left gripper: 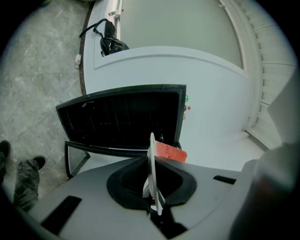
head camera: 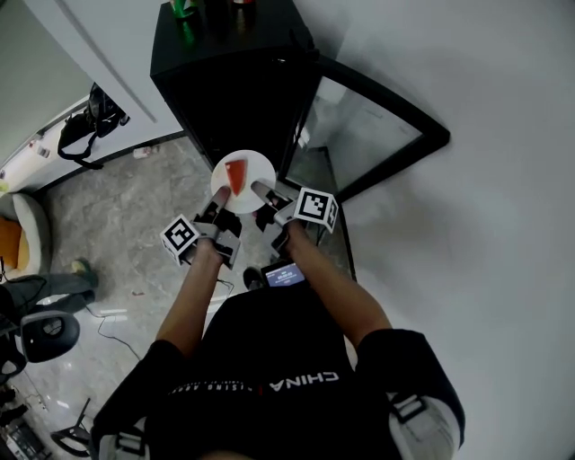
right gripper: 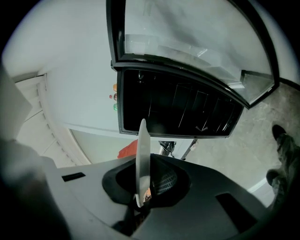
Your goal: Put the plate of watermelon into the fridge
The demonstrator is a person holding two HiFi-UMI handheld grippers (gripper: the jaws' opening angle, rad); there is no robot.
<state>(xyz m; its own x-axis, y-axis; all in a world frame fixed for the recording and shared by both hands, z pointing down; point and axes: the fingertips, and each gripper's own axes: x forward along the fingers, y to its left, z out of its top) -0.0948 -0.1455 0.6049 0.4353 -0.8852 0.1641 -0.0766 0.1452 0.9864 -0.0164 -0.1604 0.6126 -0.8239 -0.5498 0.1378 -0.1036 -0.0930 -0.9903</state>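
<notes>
A white plate (head camera: 244, 171) with a red watermelon slice (head camera: 235, 173) hangs in the air before the black fridge (head camera: 229, 76), whose glass door (head camera: 364, 126) stands open to the right. My left gripper (head camera: 218, 199) is shut on the plate's near-left rim and my right gripper (head camera: 262, 193) is shut on its near-right rim. In the left gripper view the plate (left gripper: 152, 173) shows edge-on between the jaws, the watermelon (left gripper: 168, 152) behind it. In the right gripper view the plate (right gripper: 142, 159) is also edge-on, the slice (right gripper: 128, 151) to its left, the dark fridge interior (right gripper: 178, 110) ahead.
Bottles (head camera: 189, 11) stand on top of the fridge. A black bag (head camera: 88, 121) lies by the white wall at left. A chair (head camera: 22, 229) and cables sit on the grey tiled floor (head camera: 126, 216) at far left. A shoe (right gripper: 280, 136) shows by the door.
</notes>
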